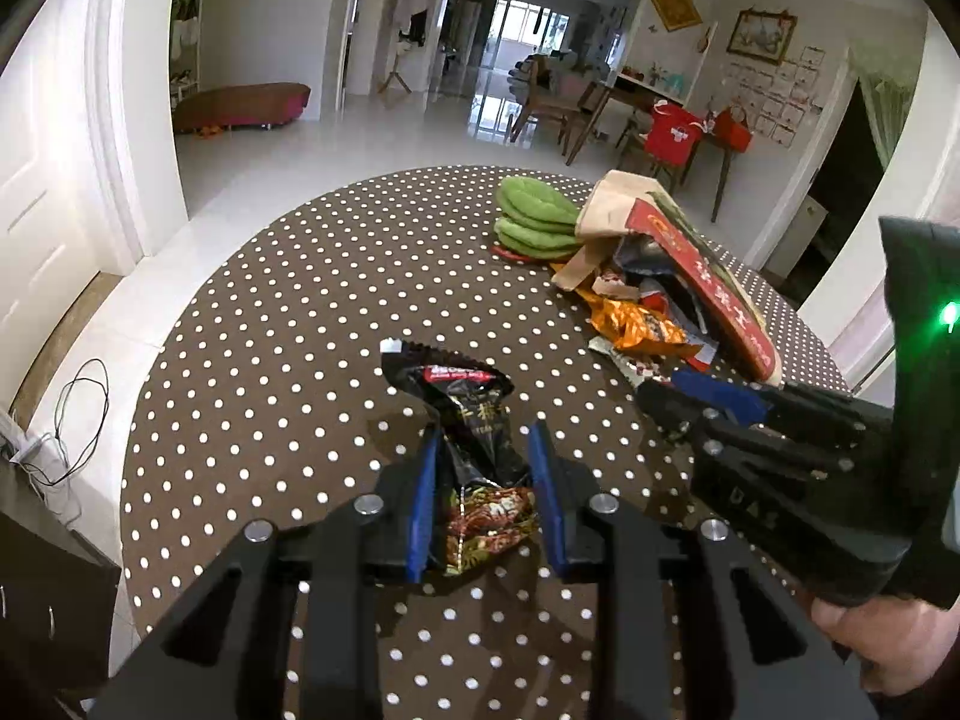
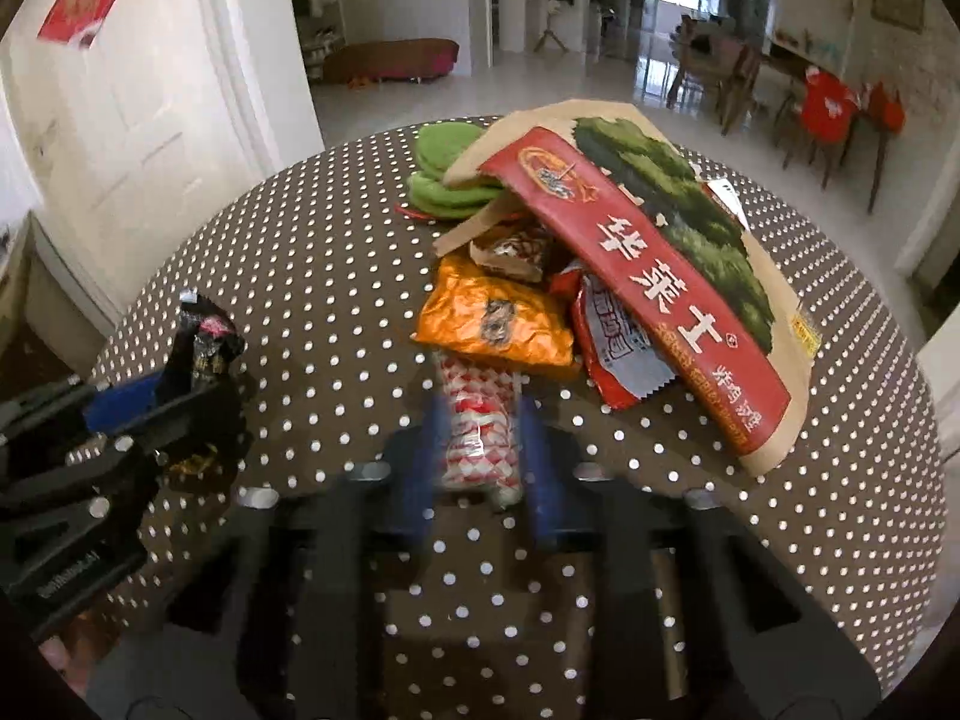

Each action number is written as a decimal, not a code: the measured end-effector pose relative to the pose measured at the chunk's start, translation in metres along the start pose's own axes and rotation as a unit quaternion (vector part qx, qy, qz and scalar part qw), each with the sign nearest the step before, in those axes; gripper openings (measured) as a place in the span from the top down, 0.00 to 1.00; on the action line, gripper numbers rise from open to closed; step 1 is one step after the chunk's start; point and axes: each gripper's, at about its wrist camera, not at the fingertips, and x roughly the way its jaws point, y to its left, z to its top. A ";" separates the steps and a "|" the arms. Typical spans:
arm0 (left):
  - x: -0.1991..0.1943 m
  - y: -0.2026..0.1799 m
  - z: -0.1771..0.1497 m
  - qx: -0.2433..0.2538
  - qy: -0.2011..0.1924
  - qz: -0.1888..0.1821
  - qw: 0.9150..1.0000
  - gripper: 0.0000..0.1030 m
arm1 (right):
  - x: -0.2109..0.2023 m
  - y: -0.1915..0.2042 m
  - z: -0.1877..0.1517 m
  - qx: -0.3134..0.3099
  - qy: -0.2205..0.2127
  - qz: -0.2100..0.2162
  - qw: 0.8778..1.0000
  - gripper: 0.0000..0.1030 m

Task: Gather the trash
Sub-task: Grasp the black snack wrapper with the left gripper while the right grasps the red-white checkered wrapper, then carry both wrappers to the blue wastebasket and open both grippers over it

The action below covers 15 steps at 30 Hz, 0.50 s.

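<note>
While our left gripper [image 1: 486, 480] pinches a crinkly black wrapper [image 1: 468, 420], our right gripper [image 2: 480, 444] squeezes a red-and-white wrapper [image 2: 480, 438] (blurry).

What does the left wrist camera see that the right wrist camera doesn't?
Only the left view shows cables on the floor and the hand holding the right gripper.

Only the right view shows the right gripper's catch, a red-and-white wrapper, plus a red paper on the door.

Both show the dotted table, green mats, the paper bag spilling wrappers, and the left gripper around a black wrapper.
</note>
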 end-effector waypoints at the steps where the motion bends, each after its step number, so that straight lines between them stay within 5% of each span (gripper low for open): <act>1: -0.002 -0.001 -0.001 0.001 -0.002 -0.001 1.000 0.72 | -0.004 -0.001 -0.004 0.000 0.003 0.005 1.000 0.82; 8: -0.010 -0.027 0.004 0.015 -0.017 -0.017 1.000 0.72 | -0.050 -0.046 -0.041 0.072 -0.015 0.063 0.995 0.85; 15: -0.015 -0.080 0.006 0.044 -0.028 -0.046 0.998 0.72 | -0.095 -0.092 -0.063 0.132 -0.056 0.068 0.987 0.85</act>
